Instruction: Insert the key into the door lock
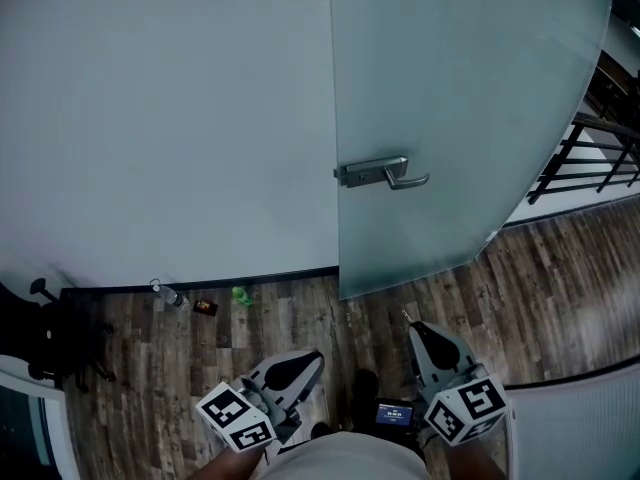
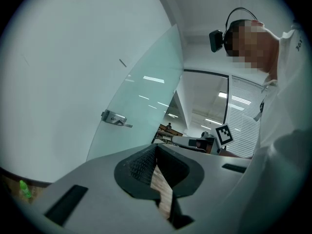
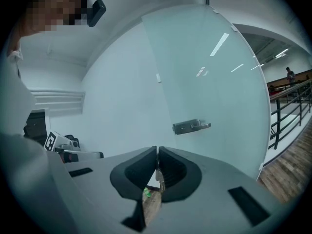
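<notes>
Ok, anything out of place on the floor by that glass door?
Yes: a clear bottle, a small brown thing and a green thing lie at the foot of the wall, left of the door, like litter.

Dark wood-plank floor [image 1: 560, 298] carries a clear bottle [image 1: 168, 293], a small brown item [image 1: 205, 307] and a green object [image 1: 241, 295] by the wall [image 1: 150, 118].
</notes>
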Demonstrator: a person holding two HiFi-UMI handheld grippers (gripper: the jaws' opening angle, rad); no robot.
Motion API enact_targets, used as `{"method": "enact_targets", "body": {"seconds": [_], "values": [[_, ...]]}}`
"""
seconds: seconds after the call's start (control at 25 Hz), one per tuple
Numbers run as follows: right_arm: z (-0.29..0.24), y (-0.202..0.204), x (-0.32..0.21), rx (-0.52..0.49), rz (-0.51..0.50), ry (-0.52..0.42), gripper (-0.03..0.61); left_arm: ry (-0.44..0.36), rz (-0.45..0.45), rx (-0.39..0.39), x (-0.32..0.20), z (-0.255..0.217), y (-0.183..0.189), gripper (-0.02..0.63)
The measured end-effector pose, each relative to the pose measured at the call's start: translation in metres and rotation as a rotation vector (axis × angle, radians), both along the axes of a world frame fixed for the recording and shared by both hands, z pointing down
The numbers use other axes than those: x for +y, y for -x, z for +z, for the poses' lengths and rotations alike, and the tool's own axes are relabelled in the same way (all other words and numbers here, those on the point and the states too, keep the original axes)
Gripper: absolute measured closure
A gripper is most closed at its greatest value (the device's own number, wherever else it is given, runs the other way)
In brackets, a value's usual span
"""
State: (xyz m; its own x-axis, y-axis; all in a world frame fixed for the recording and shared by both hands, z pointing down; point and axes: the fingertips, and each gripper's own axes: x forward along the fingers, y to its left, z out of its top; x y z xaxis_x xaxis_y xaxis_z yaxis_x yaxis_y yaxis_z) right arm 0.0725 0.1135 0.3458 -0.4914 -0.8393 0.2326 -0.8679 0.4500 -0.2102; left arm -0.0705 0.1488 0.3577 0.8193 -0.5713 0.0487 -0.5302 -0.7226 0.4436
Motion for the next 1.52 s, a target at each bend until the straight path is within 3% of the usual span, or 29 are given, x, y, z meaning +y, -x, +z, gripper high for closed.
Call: {"method": "enact_targets", "body": {"seconds": [0.4, 0.76, 1.52], "values": [[-0.011, -0.028, -0.095, 0.005, -0.102, -0.007, 0.557, 0.015, -0.083, -0.008, -0.091, -0.008, -0.041, 0.598], [-0.005, -0.019, -0.142, 0.016, -0.14, 0.023, 0.557, 0.043, -0.115, -0.012, -0.141, -0.002, -0.037, 0.598], [0.008, 0.009, -0.2, 0.03, 0.118, 0.062, 0.557, 0.033, 0.103, -0.004, -0.235, -0.003, 0.01, 0.597]]}}
